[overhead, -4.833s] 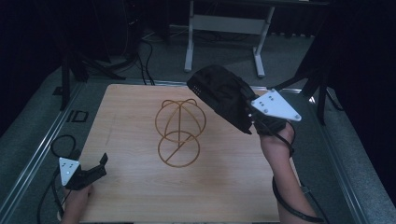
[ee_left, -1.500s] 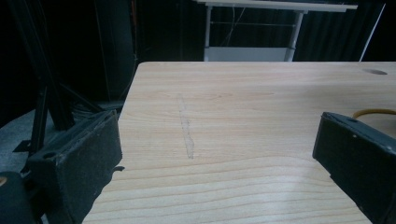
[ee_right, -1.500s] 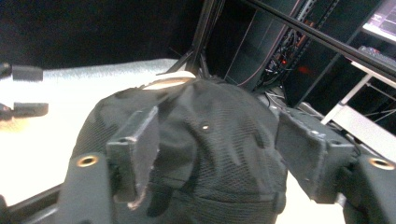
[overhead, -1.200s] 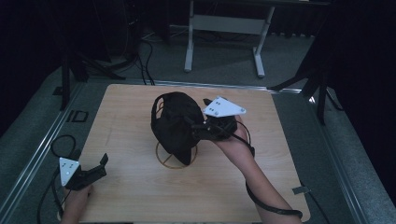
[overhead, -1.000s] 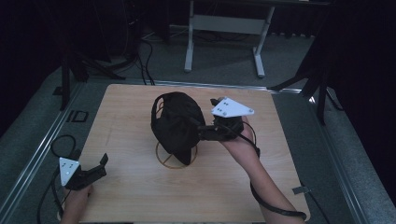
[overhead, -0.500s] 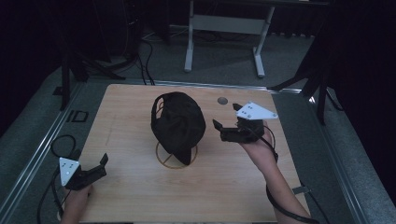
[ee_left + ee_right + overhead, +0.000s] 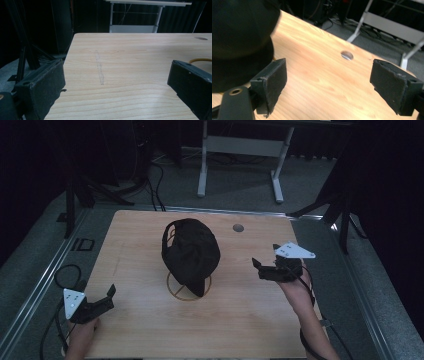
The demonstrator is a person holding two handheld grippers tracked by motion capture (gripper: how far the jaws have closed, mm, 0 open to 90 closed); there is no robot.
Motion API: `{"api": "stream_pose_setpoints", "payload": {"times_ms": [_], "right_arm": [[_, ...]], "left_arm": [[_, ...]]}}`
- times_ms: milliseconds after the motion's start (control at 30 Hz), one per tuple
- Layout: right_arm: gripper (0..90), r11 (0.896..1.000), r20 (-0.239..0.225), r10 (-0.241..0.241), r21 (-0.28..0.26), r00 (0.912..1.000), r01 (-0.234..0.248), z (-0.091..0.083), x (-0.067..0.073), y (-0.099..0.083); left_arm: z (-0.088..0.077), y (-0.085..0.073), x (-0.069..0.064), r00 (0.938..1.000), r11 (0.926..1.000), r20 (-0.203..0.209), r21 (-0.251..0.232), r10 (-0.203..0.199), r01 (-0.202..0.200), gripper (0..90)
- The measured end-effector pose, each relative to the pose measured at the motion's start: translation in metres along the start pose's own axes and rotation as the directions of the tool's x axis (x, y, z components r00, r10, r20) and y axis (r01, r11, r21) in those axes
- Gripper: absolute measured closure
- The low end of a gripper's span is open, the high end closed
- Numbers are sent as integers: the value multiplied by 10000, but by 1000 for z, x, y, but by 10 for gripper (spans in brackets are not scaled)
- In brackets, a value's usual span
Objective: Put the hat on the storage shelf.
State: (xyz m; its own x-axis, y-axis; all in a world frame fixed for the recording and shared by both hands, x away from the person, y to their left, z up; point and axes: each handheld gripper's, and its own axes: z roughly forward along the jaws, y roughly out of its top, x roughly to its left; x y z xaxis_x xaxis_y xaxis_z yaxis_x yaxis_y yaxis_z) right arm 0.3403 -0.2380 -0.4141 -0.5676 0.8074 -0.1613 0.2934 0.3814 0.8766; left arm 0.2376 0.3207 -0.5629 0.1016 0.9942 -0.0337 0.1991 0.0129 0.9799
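Dark room; pale wooden table [image 7: 150,245] bears a black cap [image 7: 190,250].

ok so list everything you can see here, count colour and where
cap: one, black, sitting on the wire stand at the table's middle
wire stand: one, brass-coloured, its ring base showing under the cap
table: one, light wood, with a round grey hole near its far edge
desk frame: one, grey-white legs, on the floor beyond the table
dark stands: a few, black, on the floor left and right of the table
left gripper: one, black, near-left corner of the table, fingers apart, holding nothing
right gripper: one, black with a grey plate, right of the cap, fingers apart, holding nothing
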Motion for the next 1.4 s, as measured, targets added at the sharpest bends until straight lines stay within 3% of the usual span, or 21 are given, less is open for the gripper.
{"api": "stream_pose_setpoints", "payload": {"times_ms": [233, 333, 667, 933, 1133, 1400], "right_arm": [[139, 9967, 291, 702, 391, 9971, -713, -1, -21, -45], [139, 9928, 538, 1105, 400, 9924, -1128, -3, -29, -63], [139, 9820, 1451, 1626, 724, 9760, -1743, -14, -53, -117], [139, 9746, 2122, 1833, 887, 9599, -2057, -24, -66, -147], [139, 9678, 2355, 2099, 877, 9489, -2359, -33, -70, -163], [139, 9637, 2695, 2400, 493, 9326, -2623, -47, -73, -181]], "left_arm": [[0, 0, 0, 10000, 10000, 2, -12, 13, -13, 17], [0, 0, 0, 10000, 10000, -4, -12, 11, -11, 17], [0, 0, 0, 10000, 10000, -19, -1, -10, 10, 17], [0, 0, 0, 10000, 10000, -31, -1, -5, 5, 17], [0, 0, 0, 10000, 10000, -33, 0, -2, 2, 17], [0, 0, 0, 10000, 10000, -33, -5, 3, -3, 17]]}}
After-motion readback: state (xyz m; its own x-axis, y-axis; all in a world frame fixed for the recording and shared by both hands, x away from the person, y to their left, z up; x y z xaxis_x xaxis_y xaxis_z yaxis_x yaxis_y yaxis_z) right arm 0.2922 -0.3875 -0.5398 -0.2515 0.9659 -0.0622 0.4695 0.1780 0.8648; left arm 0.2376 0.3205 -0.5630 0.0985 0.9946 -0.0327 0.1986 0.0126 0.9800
